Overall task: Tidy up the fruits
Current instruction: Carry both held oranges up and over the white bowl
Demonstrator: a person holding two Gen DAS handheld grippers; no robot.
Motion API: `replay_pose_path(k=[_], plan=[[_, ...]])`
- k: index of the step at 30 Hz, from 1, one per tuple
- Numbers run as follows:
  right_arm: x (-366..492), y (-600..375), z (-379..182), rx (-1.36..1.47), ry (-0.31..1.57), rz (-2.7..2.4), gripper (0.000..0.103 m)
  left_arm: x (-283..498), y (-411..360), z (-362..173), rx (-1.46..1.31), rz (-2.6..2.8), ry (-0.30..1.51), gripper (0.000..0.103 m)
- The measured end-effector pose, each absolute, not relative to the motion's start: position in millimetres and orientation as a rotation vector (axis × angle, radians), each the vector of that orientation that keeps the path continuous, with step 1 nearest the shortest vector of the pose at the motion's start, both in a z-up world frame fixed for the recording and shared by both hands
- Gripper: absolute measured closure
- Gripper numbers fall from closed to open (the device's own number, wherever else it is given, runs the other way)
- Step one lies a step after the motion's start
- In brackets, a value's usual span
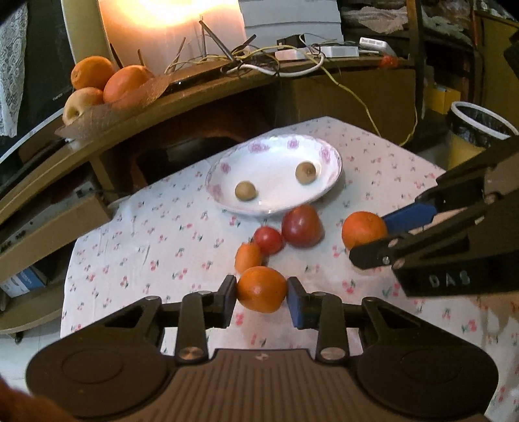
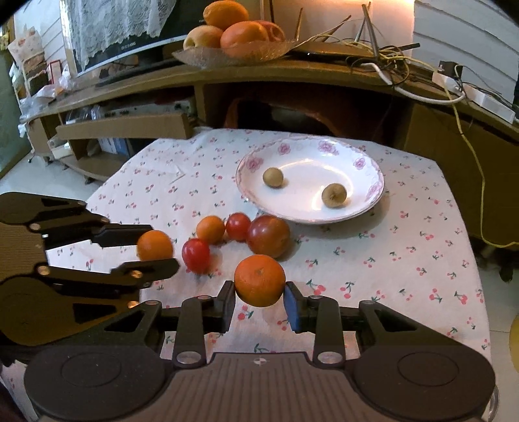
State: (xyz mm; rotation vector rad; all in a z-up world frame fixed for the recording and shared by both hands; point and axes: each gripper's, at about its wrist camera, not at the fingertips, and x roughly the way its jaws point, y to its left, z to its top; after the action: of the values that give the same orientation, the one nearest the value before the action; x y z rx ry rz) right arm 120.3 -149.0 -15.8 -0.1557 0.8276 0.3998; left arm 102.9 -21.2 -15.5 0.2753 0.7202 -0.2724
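Observation:
My left gripper (image 1: 262, 297) is shut on an orange mandarin (image 1: 261, 289), held over the cloth. My right gripper (image 2: 259, 297) is shut on another mandarin (image 2: 259, 284). Each shows in the other's view: the right gripper (image 1: 378, 235) with its mandarin (image 1: 363, 229), the left gripper (image 2: 159, 248) with its mandarin (image 2: 155, 245). On the cloth lie a large red fruit (image 2: 268, 236), two small red fruits (image 2: 195, 254) (image 2: 238, 226) and a small orange one (image 2: 211, 229). The white flowered plate (image 2: 356, 207) holds two small brown fruits (image 2: 272, 177) (image 2: 334, 195).
A shelf behind the table carries a tray of oranges and an apple (image 2: 233, 32), cables (image 2: 382, 55) and a lamp (image 1: 168, 29). A bin (image 1: 476, 126) stands at the right. A cardboard box (image 2: 123, 126) sits at the left.

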Motion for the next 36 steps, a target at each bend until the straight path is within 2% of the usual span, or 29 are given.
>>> replay_pose_path(k=[17, 36], plan=[[137, -163, 6, -0.078, 0.781, 0.346, 0.070, 134, -31, 12, 0.194, -0.266, 0.692, 0.064], [215, -178, -3, -0.069, 0.806, 0.297, 0.069, 217, -44, -3, 0.147, -0.247, 0.750, 0.064]])
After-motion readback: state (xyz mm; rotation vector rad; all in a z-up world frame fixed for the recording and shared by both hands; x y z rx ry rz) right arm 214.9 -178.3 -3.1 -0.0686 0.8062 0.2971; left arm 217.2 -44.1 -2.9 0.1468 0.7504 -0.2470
